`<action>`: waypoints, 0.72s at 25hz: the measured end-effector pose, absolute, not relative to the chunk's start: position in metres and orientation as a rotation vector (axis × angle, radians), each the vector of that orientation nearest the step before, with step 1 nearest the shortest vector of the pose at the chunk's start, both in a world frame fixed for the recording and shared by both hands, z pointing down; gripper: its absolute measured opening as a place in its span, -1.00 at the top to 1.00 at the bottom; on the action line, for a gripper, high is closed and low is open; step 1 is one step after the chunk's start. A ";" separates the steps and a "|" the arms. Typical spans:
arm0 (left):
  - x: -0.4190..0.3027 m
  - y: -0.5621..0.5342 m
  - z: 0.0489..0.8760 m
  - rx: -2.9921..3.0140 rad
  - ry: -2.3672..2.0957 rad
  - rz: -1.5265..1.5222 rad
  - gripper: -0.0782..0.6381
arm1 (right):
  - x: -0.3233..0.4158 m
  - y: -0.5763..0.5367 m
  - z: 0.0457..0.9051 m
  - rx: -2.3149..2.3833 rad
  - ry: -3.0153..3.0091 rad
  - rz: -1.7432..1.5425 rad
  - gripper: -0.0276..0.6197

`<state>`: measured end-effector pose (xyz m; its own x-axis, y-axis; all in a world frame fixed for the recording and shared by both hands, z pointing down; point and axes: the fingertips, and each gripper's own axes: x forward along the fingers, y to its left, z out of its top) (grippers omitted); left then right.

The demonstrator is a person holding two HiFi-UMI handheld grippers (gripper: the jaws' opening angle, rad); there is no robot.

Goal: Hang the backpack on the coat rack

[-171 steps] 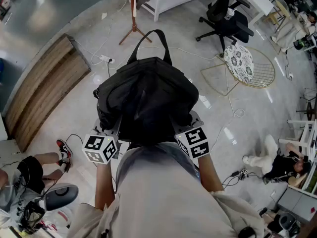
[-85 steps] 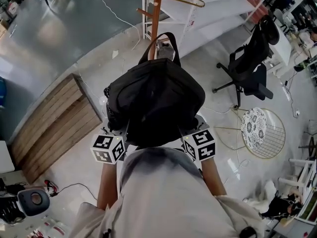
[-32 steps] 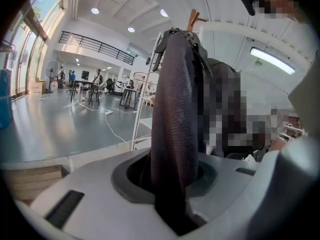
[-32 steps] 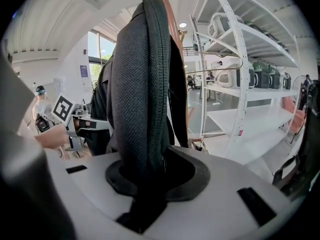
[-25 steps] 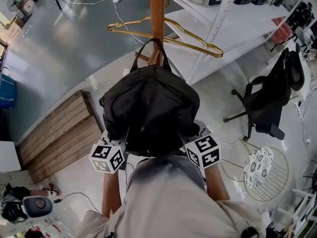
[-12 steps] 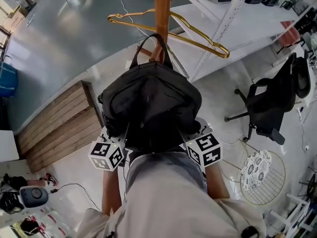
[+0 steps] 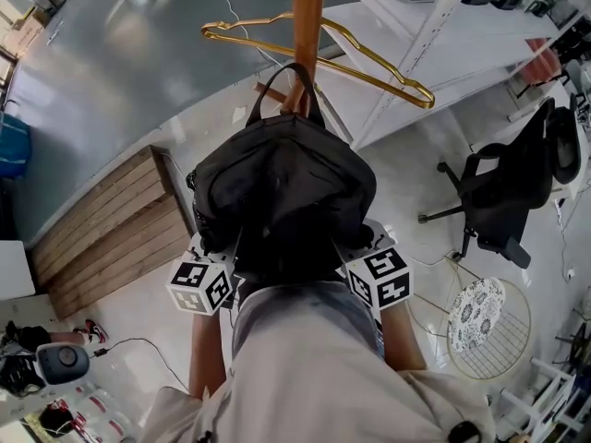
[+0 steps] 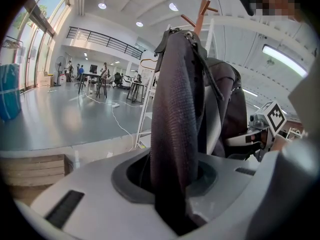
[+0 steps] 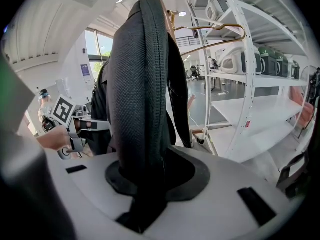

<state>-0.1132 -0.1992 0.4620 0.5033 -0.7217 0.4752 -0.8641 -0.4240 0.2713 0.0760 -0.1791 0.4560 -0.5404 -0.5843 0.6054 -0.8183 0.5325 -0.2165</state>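
A black backpack (image 7: 282,192) is held up in front of the person, its top handle loop (image 7: 297,72) against the wooden coat rack pole (image 7: 307,12). Whether the loop sits over a peg I cannot tell. The bag hides both pairs of jaws in the head view; only the marker cubes show, left (image 7: 201,287) and right (image 7: 379,278). In the left gripper view my left gripper (image 8: 172,194) is shut on a black mesh shoulder strap (image 8: 175,109). The right gripper (image 9: 142,189) is likewise shut on the other strap (image 9: 137,84). The rack's pegs (image 8: 202,9) rise above the bag.
A gold wire hanger (image 7: 323,49) hangs on the rack just above the bag. White shelving (image 7: 434,26) stands to the right, a wooden platform (image 7: 102,229) to the left. A black office chair (image 7: 508,192) and a round wire stool (image 7: 489,326) stand further right.
Over the earlier frames the backpack was carried across the floor up to the coat rack. In the last second nothing has visibly moved, and both grips are the same.
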 end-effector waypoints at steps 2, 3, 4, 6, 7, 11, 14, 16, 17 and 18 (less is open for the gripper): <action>-0.113 -0.201 0.464 2.267 -1.297 0.400 0.51 | 0.076 -0.180 0.457 1.139 -2.306 0.677 0.63; -0.113 -0.202 0.465 2.266 -1.297 0.406 0.51 | 0.076 -0.181 0.459 1.138 -2.306 0.679 0.63; -0.112 -0.202 0.466 2.265 -1.297 0.412 0.51 | 0.077 -0.182 0.460 1.137 -2.304 0.683 0.63; -0.111 -0.202 0.469 2.261 -1.294 0.419 0.51 | 0.078 -0.182 0.463 1.135 -2.300 0.691 0.63; -0.110 -0.201 0.470 2.259 -1.291 0.420 0.51 | 0.079 -0.181 0.464 1.134 -2.298 0.694 0.62; -0.111 -0.202 0.473 2.250 -1.288 0.425 0.51 | 0.078 -0.182 0.467 1.127 -2.293 0.707 0.62; -0.111 -0.203 0.475 2.245 -1.288 0.423 0.51 | 0.078 -0.183 0.469 1.119 -2.292 0.711 0.62; -0.111 -0.203 0.476 2.242 -1.288 0.420 0.51 | 0.078 -0.184 0.470 1.116 -2.293 0.711 0.62; -0.112 -0.203 0.476 2.241 -1.289 0.419 0.51 | 0.077 -0.184 0.470 1.114 -2.293 0.712 0.62; -0.112 -0.203 0.477 2.238 -1.291 0.418 0.51 | 0.077 -0.184 0.471 1.112 -2.293 0.713 0.62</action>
<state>-0.1124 -0.2032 0.4768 0.4987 -0.7068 0.5017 -0.8667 -0.4121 0.2810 0.0768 -0.1839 0.4708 -0.5480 -0.5566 0.6244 -0.8126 0.5313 -0.2396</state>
